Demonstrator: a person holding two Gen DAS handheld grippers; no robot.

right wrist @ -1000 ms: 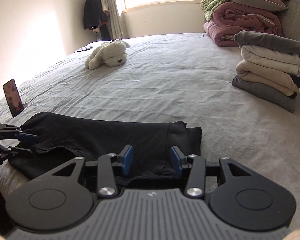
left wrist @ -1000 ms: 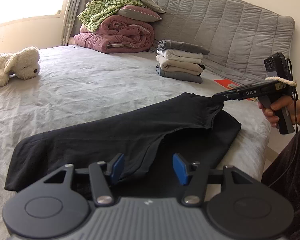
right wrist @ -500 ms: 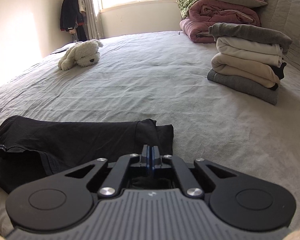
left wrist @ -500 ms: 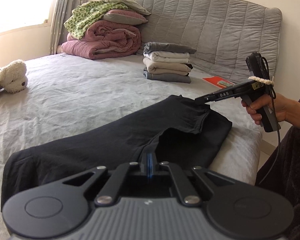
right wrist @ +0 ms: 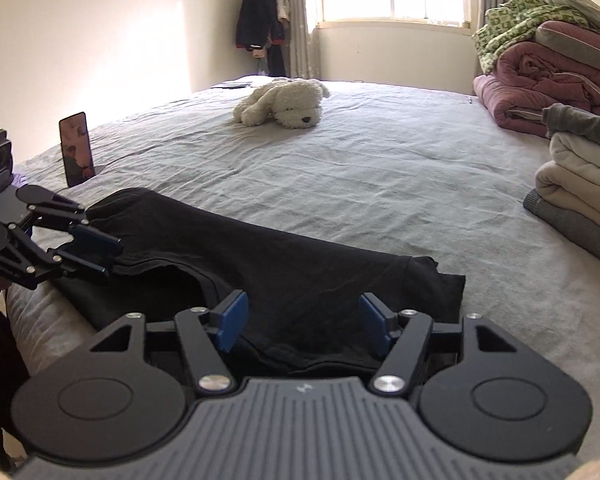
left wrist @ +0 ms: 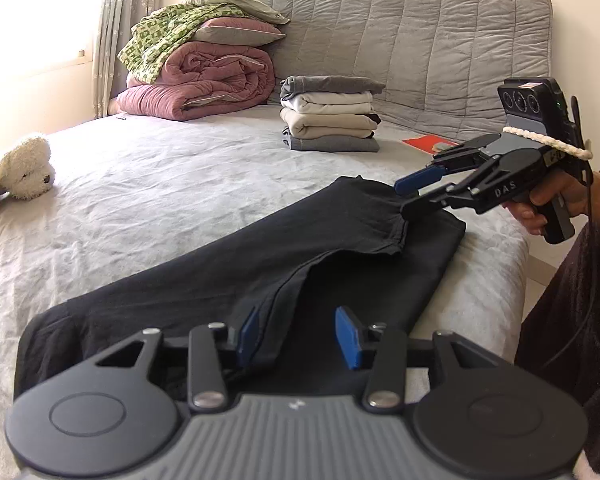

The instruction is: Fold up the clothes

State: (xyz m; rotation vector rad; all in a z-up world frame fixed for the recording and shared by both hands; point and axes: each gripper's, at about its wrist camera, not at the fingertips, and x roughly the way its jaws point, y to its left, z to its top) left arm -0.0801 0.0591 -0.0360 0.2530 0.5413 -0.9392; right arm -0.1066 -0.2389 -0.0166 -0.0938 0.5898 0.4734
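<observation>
Both my grippers — left gripper (left wrist: 296, 336), right gripper (right wrist: 302, 322) — have just opened, releasing the black garment (left wrist: 260, 264); next I regrip its edges squarely.

The long black cloth garment (left wrist: 228, 280) is matt, soft and faintly creased. It lies on a pale grey bed sheet (left wrist: 160, 200) of finely wrinkled woven cloth. The left claw (left wrist: 296, 336) has matt black plastic arms, shiny metal pivot screws, smooth blue pads and a ribbed grey housing; the right claw (right wrist: 302, 322) looks the same. The grey headboard (left wrist: 420, 48) is quilted, velvety fabric. The cream plush toy dog (right wrist: 284, 102) is fluffy and rough.
</observation>
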